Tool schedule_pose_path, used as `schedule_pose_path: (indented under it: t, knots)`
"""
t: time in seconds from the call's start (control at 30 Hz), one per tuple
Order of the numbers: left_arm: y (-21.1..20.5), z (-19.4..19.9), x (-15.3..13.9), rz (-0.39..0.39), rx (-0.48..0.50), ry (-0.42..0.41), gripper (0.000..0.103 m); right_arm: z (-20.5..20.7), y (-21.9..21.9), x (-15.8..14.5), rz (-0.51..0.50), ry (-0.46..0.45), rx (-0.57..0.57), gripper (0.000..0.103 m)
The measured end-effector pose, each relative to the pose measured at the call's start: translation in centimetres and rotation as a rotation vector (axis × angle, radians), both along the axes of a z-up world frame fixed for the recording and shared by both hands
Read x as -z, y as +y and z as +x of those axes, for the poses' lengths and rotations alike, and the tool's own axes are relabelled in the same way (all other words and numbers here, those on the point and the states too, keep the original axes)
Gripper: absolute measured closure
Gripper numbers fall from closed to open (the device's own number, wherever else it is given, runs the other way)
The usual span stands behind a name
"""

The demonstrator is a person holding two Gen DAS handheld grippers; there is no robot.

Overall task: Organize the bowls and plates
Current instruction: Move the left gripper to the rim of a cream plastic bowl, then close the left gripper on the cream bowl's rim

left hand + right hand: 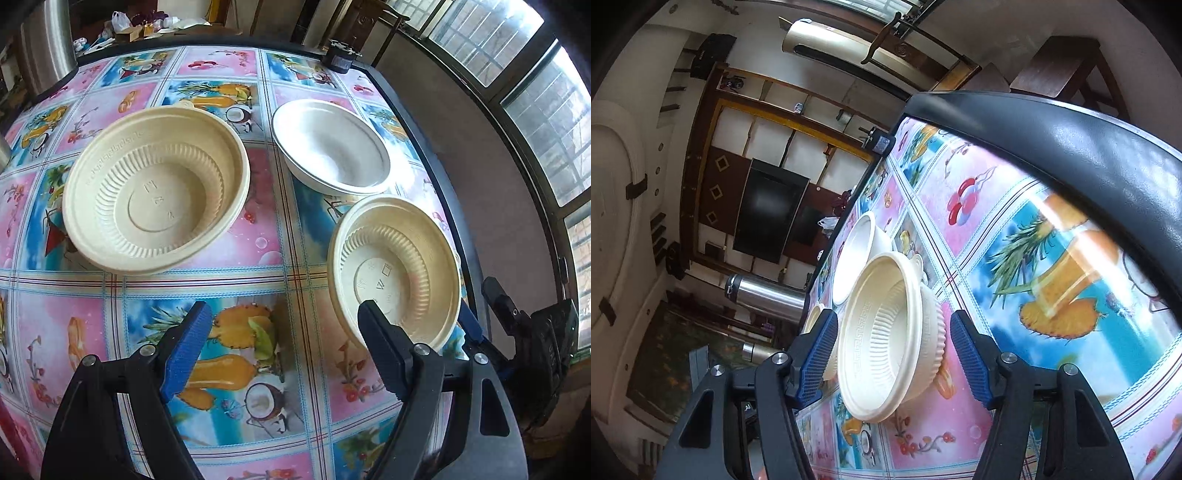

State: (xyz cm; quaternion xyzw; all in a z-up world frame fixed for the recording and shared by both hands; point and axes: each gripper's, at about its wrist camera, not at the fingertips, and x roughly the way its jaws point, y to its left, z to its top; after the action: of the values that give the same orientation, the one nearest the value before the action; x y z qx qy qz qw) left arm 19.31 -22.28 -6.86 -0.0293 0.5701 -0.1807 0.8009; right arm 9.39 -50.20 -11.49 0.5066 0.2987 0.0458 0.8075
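**Right fingers straddle near beige bowl**

Right gripper (892,354): fingers spread, near beige bowl (886,339) rim between them, nothing clamped yet. Right is nearer.
Left gripper (284,343): spread, empty, over bare tabletop (258,236).
Large beige bowl (155,188) ahead-left; white bowl (332,147) beyond, apart. Path looks clear.

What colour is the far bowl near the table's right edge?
White, unlike the two beige ribbed bowls. The white bowl shows best in the left wrist view.
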Motion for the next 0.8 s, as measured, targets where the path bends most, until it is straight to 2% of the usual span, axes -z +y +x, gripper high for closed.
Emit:
schedule_pose_path:
  t: [0.07,0.23,0.3,0.47,0.67,0.7,0.77,0.8]
  knots:
    - [-0.4,0.5,0.4,0.002,-0.007,0.014,0.022,0.2,0.1,0.3,0.012,0.008,-0.007,0.047]
    - [-1.3,1.2,1.1,0.005,-0.032,0.029,0.022,0.7,0.4,1.0,0.023,0.034,-0.016,0.056]
    - [-1.4,1.4,1.0,-0.011,-0.036,0.033,0.022,0.8,0.4,1.0,0.016,0.036,-0.011,0.057]
    - [-2.5,1.5,1.1,-0.042,-0.018,0.052,0.022,1.1,0.6,1.1,0.004,0.039,-0.012,0.069]
    - [-3.3,1.4,1.3,-0.047,0.007,0.048,0.022,1.4,0.8,1.3,0.005,0.045,-0.015,0.071]
    - [-3.4,1.3,1.3,-0.054,0.009,0.049,0.023,1.4,0.8,1.2,0.003,0.044,-0.014,0.072]
    - [-3.4,1.3,1.2,-0.073,0.009,0.044,0.035,1.5,0.8,1.3,-0.005,0.045,-0.016,0.076]
    - [-3.5,1.3,1.1,-0.078,0.012,0.040,0.044,1.4,0.9,1.3,-0.007,0.046,-0.016,0.077]
